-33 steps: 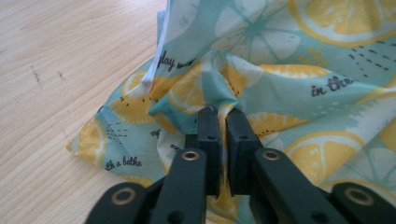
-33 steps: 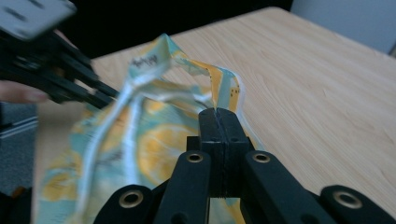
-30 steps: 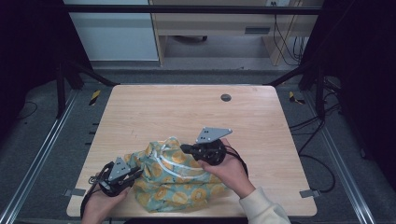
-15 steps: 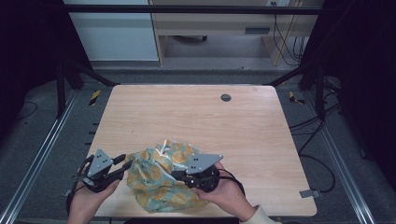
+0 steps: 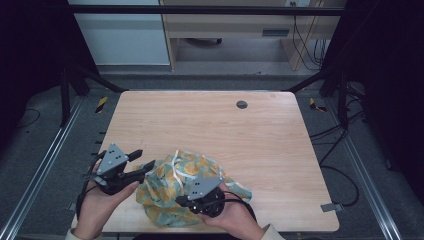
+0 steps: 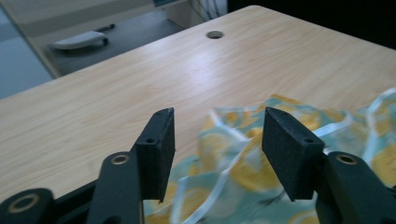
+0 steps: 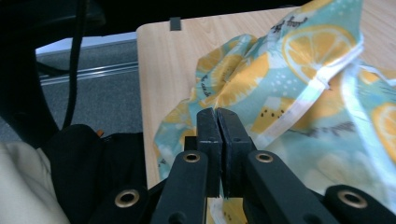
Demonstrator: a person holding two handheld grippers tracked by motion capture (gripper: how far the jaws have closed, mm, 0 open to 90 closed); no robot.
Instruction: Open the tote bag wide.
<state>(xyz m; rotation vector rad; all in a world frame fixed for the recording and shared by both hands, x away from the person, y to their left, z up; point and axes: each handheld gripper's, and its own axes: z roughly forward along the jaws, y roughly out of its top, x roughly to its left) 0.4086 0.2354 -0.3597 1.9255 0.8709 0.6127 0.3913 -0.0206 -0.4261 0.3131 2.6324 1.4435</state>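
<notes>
Cloth with a lemon print lay bunched at the near edge of our desk. Our right tool was clenched on a fold of it. Our left tool hung just beside the cloth, its jaws having just opened, nothing between them. Farther off, a round hole sat in the desk.

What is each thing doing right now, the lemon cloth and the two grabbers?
lemon cloth: crumpled in a heap on the table's near edge.
left gripper: jaws just been opening, nothing between them, above the cloth.
right gripper: jaws pressed together; pinched fabric unclear.
table: bare beyond the cloth.
</notes>
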